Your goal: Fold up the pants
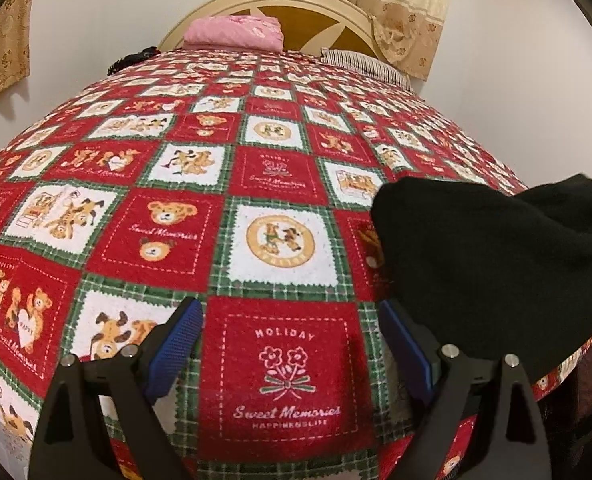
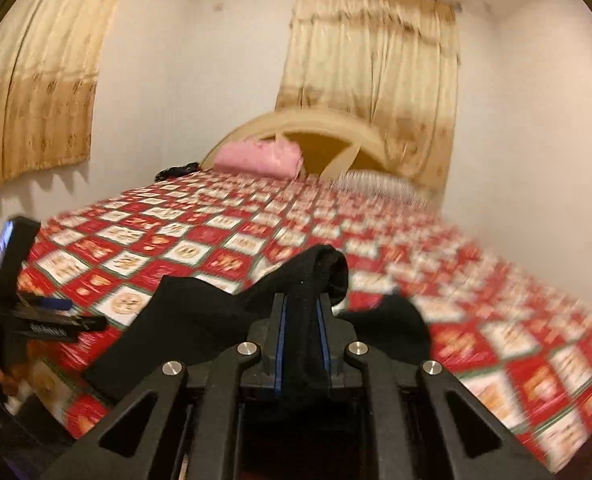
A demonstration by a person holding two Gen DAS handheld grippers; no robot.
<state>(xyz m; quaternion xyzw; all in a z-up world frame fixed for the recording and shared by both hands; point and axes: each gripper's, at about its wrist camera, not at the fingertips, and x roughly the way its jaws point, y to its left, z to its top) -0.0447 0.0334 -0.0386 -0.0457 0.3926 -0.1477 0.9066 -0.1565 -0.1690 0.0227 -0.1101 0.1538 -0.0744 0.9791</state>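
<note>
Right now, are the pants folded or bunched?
Bunched: the black pants lie crumpled on the bedspread, one part pinched in the right tool.

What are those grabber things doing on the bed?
A person holds a grabber in each hand to fold black pants. The right gripper is shut on a bunch of the pants, lifting it off the bedspread. The left gripper hangs open over the bedspread beside the pants, holding nothing. No fold is made yet.
</note>
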